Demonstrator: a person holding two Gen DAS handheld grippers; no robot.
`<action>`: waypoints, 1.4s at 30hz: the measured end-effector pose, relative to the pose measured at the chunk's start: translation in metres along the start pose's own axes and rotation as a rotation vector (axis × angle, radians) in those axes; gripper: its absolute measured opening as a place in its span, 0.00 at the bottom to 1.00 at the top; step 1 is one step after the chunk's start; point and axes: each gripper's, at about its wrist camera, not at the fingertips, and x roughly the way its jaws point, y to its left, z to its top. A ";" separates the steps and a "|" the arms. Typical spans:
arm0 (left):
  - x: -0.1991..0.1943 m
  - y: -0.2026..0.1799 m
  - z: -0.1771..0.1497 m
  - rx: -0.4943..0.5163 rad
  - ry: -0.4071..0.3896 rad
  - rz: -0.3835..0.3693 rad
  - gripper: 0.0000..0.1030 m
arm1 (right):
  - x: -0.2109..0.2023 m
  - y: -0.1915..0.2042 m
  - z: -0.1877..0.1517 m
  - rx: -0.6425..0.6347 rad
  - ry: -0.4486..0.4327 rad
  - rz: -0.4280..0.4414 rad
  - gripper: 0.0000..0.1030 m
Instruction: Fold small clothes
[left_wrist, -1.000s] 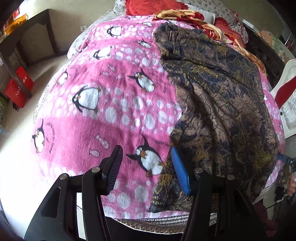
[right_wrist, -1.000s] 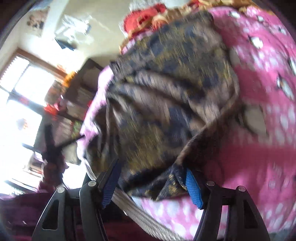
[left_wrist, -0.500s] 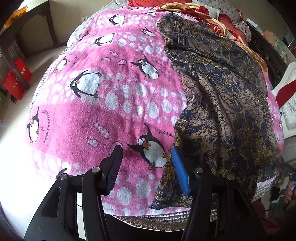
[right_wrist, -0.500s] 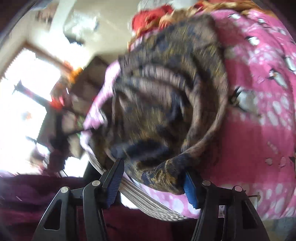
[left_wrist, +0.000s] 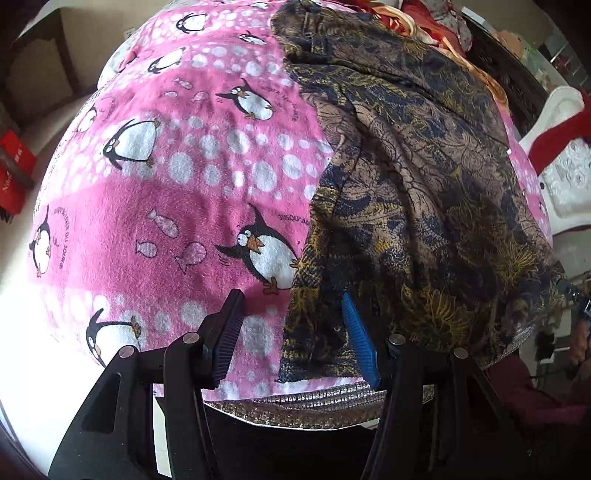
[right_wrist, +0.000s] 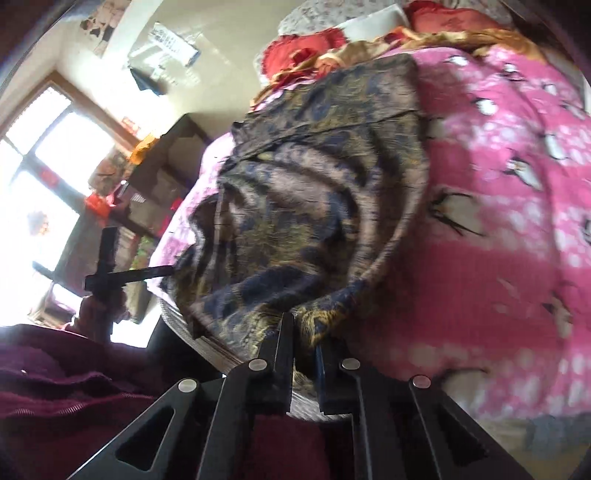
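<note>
- A dark garment (left_wrist: 417, 177) printed in navy, brown and mustard lies lengthwise on the pink penguin blanket (left_wrist: 177, 184). Its long axis runs from the near edge of the bed toward the red and gold bedding (right_wrist: 332, 55) at the far end.
- Its near hem hangs at the blanket's edge, over a strip of woven grey matting (left_wrist: 314, 402). The cloth is thin and creased, with ridges running along its length, and its near right corner is bunched up.
- The right gripper (right_wrist: 301, 325) points slantwise down at that bunched corner. Its jaws have just been closing and now stand almost together, pinching a fold of the garment's hem between the black fingers.
- The left gripper (left_wrist: 291, 332) points steeply down over the garment's near left corner. Its jaws stand apart: the blue-padded finger (left_wrist: 358, 343) lies against the cloth, while the black ribbed finger (left_wrist: 225, 332) hangs over bare blanket, so nothing is clamped.
- The blanket is fleecy, dotted with white spots, fish and penguins.
- In the right wrist view, a maroon sleeve (right_wrist: 66, 380) fills the lower left. Behind it stand a bright window (right_wrist: 37, 166) and dark wooden shelves (right_wrist: 159, 173).
</note>
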 end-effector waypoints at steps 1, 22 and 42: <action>0.003 -0.001 0.000 0.002 0.008 -0.004 0.53 | 0.000 -0.005 -0.002 0.012 0.006 -0.017 0.08; -0.011 -0.036 -0.009 0.077 -0.046 -0.099 0.07 | -0.020 0.009 -0.019 0.009 -0.087 -0.024 0.07; -0.085 -0.019 -0.038 -0.026 -0.172 -0.193 0.05 | -0.067 -0.002 0.000 0.090 -0.204 0.068 0.06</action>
